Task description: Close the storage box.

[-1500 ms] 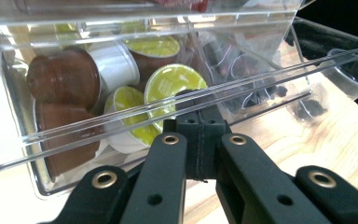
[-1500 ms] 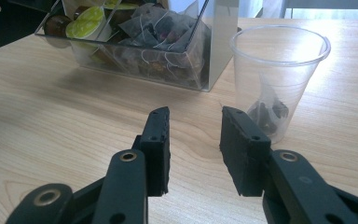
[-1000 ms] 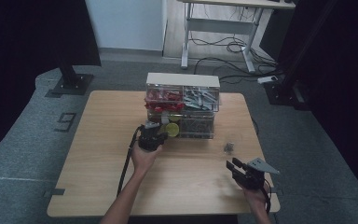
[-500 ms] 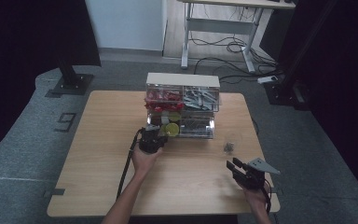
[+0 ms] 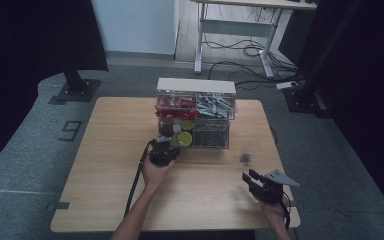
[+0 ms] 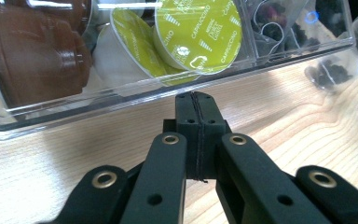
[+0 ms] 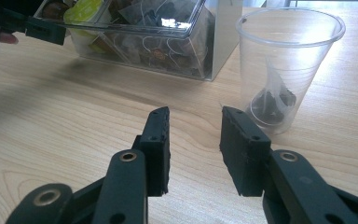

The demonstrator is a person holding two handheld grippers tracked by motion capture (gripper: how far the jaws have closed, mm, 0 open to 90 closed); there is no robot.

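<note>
left gripper held forward over mid-table, forearm stretched in from the bottom edge; in the left gripper view its 2 jaws are pressed flat together, nothing between them. right gripper low near the right front corner, jaws parted, empty, hand behind it.

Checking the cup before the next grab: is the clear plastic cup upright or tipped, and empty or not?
Upright and not empty. The plastic cup stands on the table with its rim up and a dark tea bag at its bottom.
</note>
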